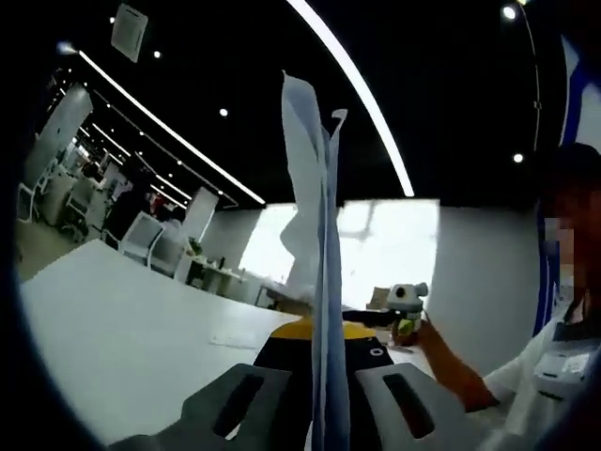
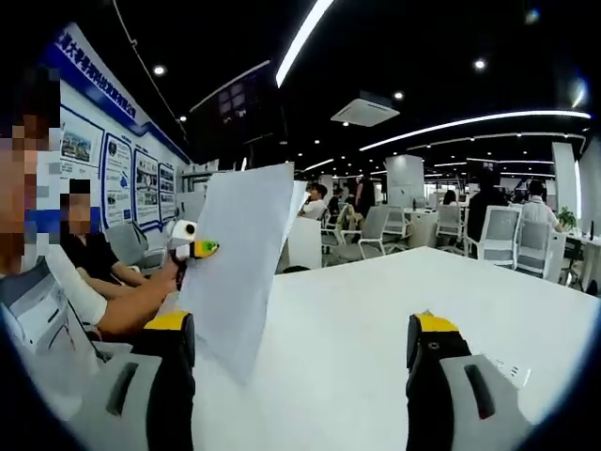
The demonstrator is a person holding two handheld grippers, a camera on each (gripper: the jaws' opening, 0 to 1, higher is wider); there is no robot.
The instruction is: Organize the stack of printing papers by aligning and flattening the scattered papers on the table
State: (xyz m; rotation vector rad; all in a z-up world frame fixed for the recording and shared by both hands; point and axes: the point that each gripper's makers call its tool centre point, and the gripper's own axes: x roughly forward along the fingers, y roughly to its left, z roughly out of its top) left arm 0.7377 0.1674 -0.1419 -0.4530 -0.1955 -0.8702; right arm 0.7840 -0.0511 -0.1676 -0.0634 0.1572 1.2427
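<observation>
Item: papers [image 1: 317,282], held upright on edge above the white table [image 1: 122,329], clamped between the jaws of our left gripper [image 1: 319,395]. Right gripper [image 2: 305,376]: jaws wide, holding nothing, near the sheets' right face [image 2: 239,254]. To do well, we judge: tap the lower edges square on the table, then lay flat

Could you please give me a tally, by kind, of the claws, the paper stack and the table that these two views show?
Claws: 2, the left claw shut on the paper stack, the right claw open.
Paper stacks: 1, held upright on edge above the table.
White tables: 1, the table under both claws.
Total: 4.
</observation>
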